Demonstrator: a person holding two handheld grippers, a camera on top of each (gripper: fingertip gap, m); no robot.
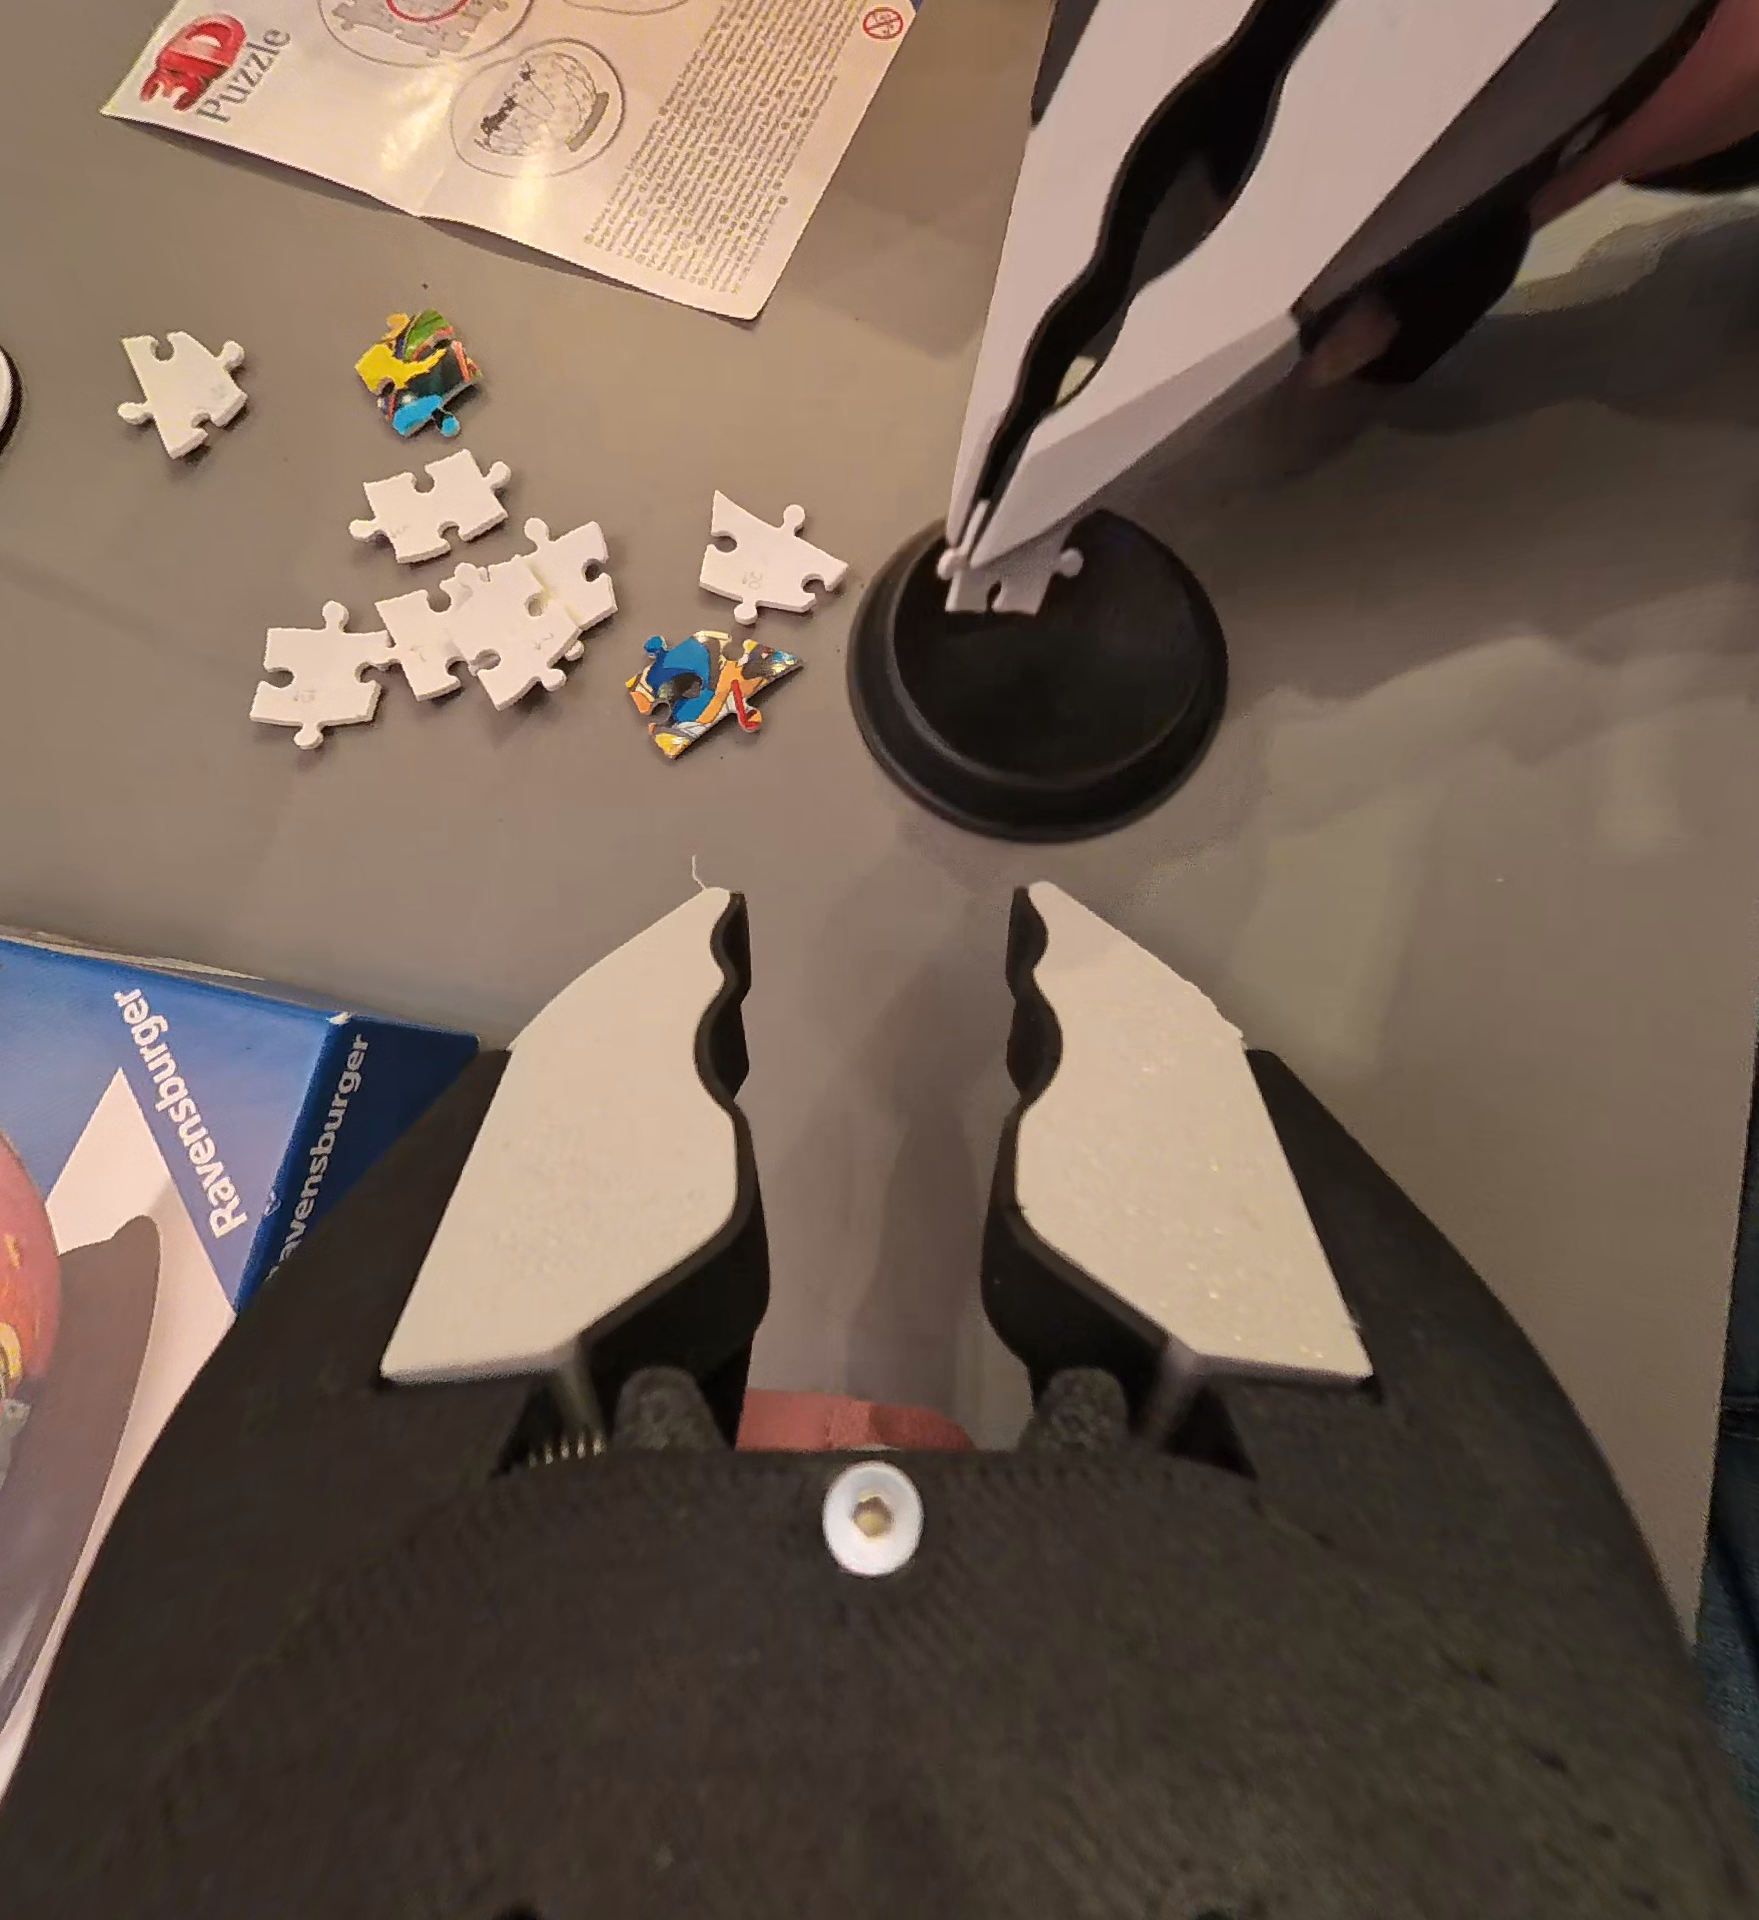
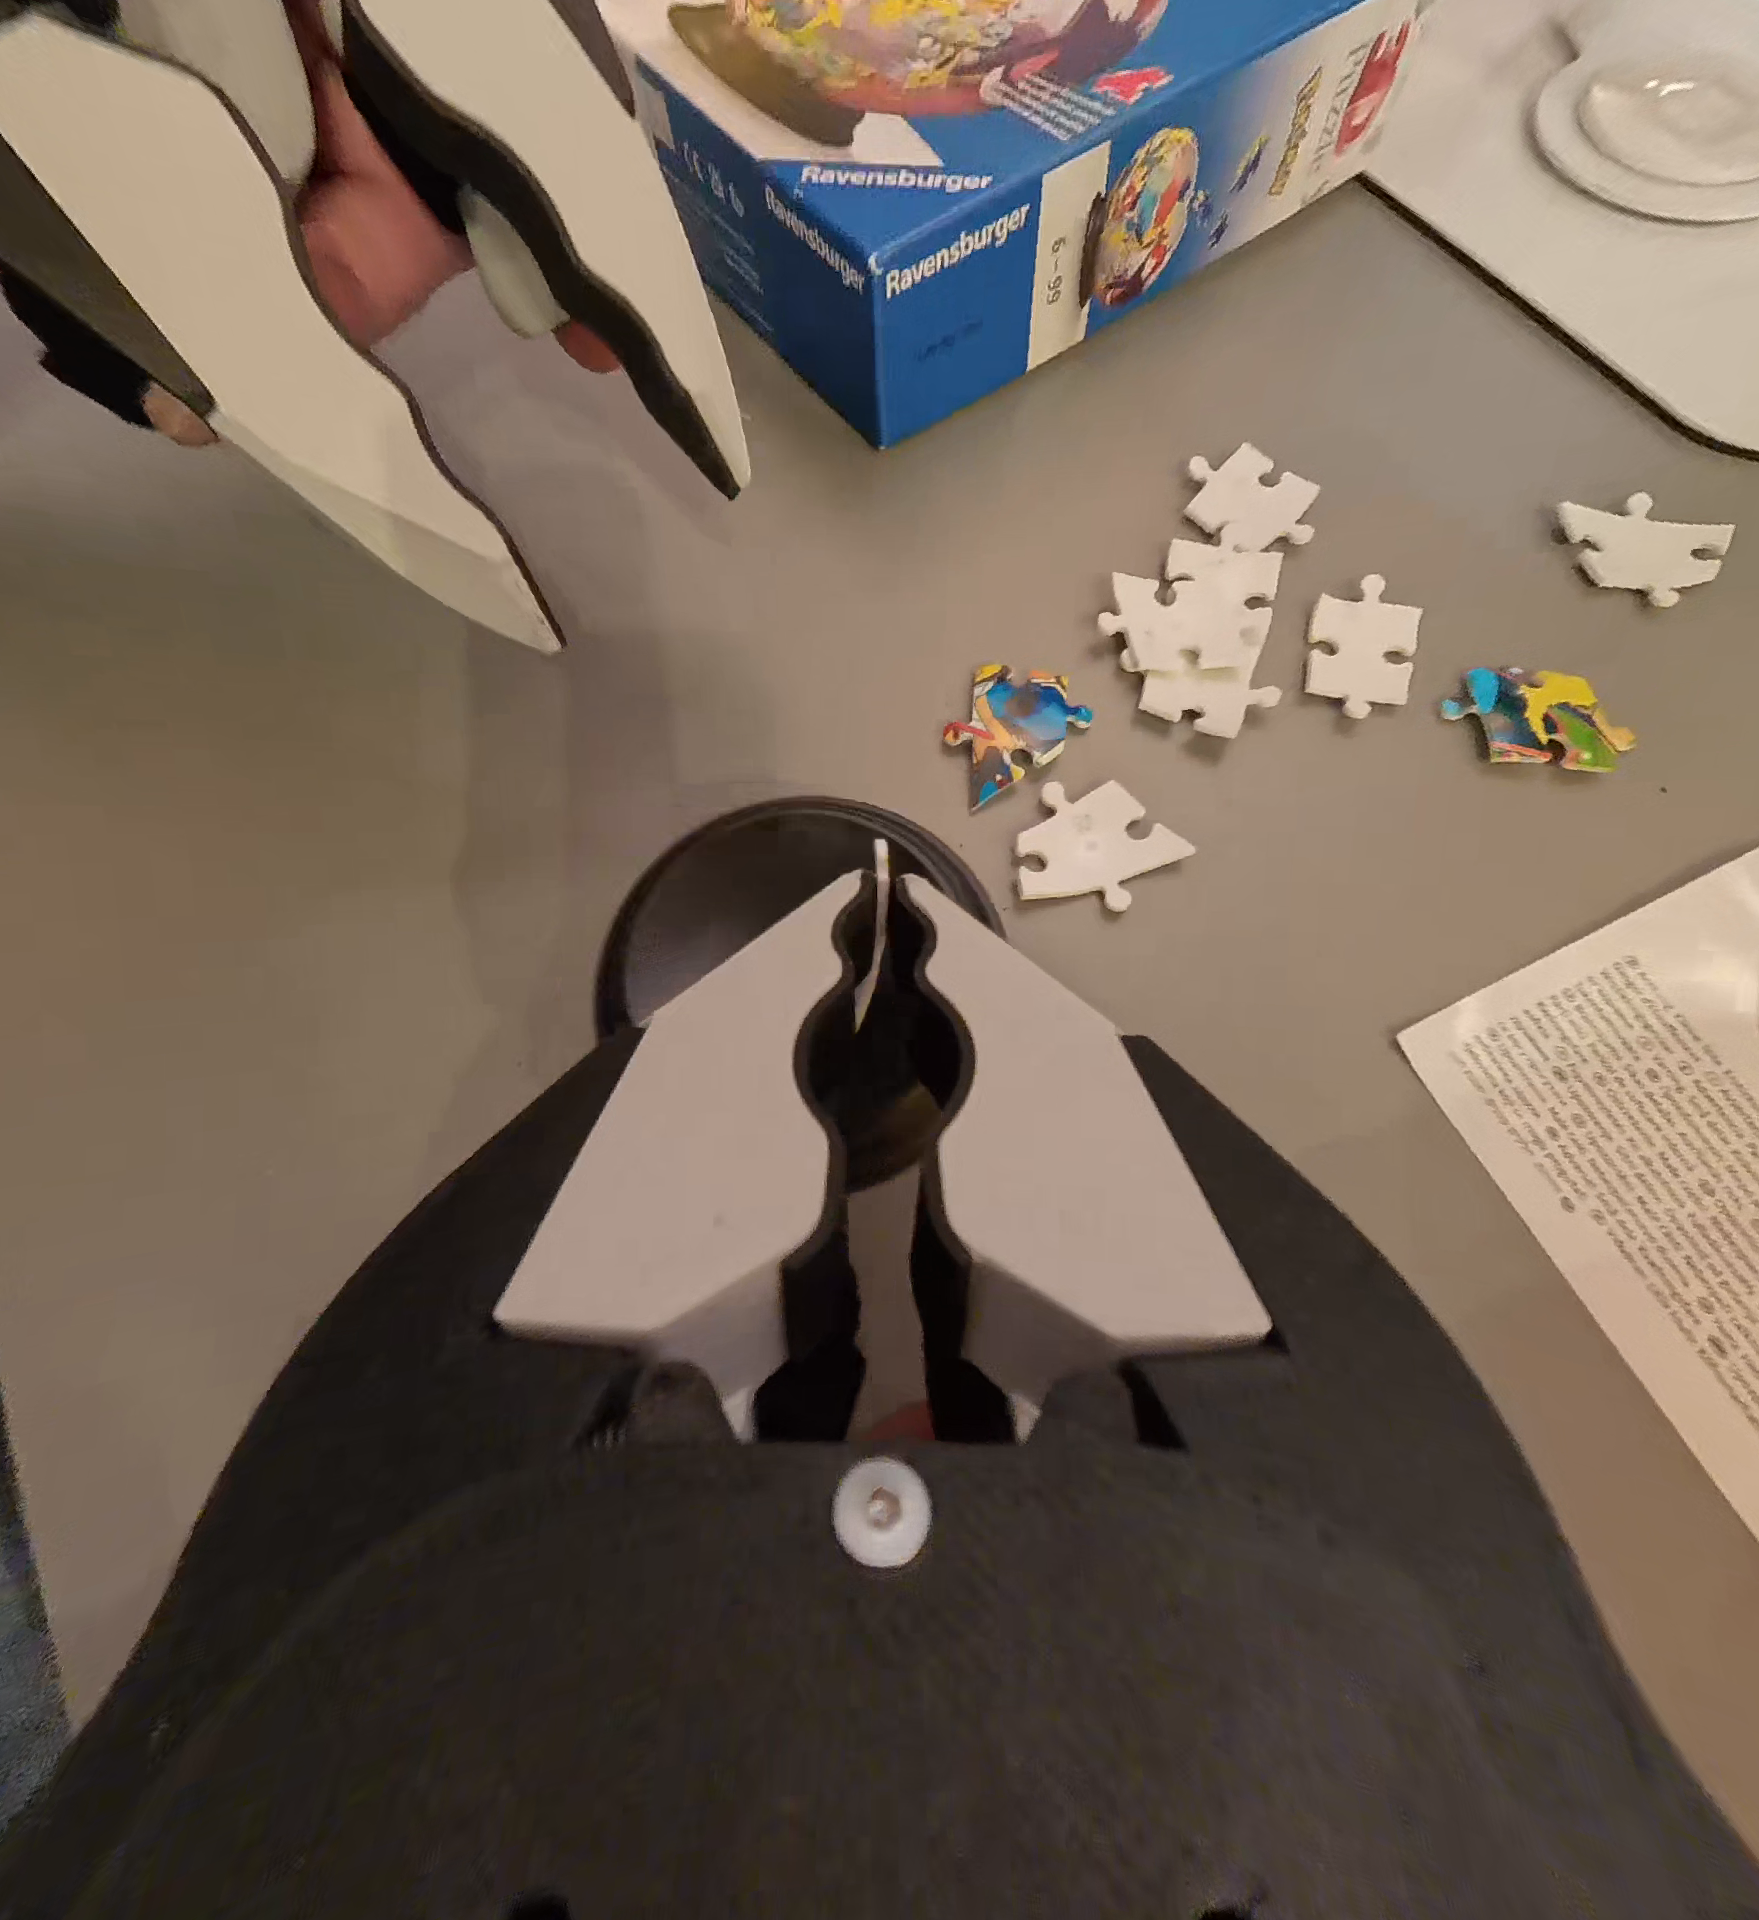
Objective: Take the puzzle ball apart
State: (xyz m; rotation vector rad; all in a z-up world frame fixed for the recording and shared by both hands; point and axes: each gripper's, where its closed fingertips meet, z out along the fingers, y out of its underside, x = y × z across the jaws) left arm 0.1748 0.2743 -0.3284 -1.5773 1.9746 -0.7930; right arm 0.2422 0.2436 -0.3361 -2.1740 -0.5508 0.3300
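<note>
My right gripper [image 2: 883,891] is clamped on a white piece [image 1: 1010,582], held edge-on between my fingertips, its long axis running out along the fingers and its free end dipping into the black stand [image 1: 1036,681] (tabs showing below the tips). My left gripper [image 1: 877,914] hangs empty, jaws apart, just short of the stand. Loose pieces [image 1: 485,613] lie scattered to the left, between the blue box [image 2: 958,260] and the leaflet [image 1: 542,135].

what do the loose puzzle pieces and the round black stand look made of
Puzzle pieces: likely rigid plastic, given their thick clean edges and matte white backs; two show glossy printed faces. Black stand: probably moulded plastic, smooth with a soft sheen. The right tool pinches one piece above it.
</note>
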